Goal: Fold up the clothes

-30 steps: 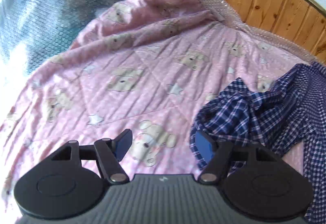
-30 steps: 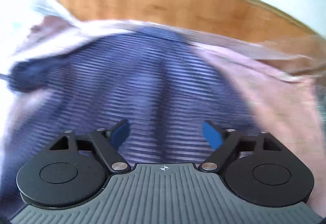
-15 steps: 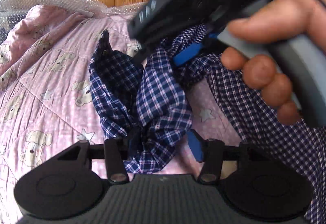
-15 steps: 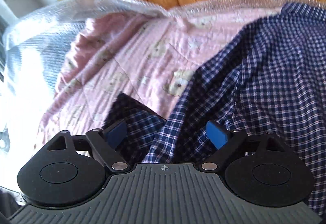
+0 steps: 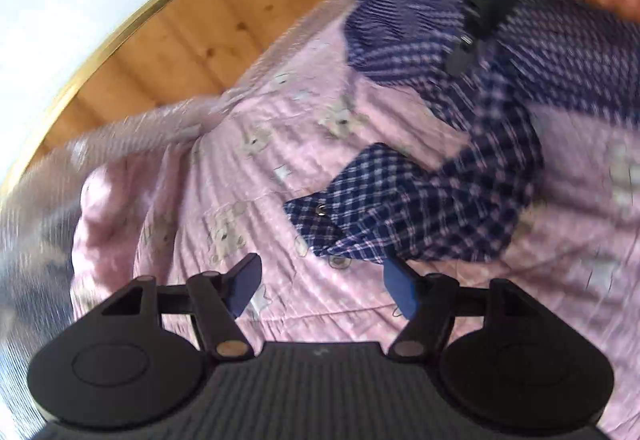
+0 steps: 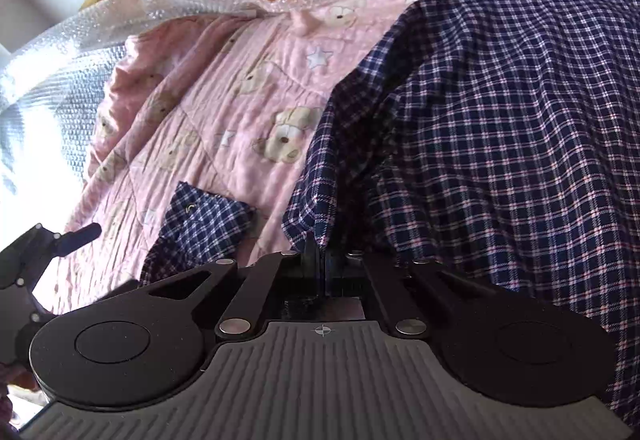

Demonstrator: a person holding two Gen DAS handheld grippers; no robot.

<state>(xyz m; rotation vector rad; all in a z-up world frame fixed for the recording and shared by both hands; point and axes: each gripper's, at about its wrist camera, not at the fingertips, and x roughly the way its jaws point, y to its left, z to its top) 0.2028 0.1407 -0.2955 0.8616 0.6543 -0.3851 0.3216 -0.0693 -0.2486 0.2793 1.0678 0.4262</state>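
no readable words, brand names or numbers anywhere, only a small white crosshair mark [image 6: 322,330] on the grey ribbed gripper housing [image 6: 320,380], a faint blurred mark on the other

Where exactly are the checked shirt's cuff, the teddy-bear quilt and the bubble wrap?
Navy checked shirt cuff [image 6: 208,218]: right wrist view, middle of the cuff.
Pink teddy-bear quilt [image 6: 224,108]: right wrist view, bare patch left of the shirt.
Clear bubble wrap [image 6: 192,2]: right wrist view, strip along the wooden wall.
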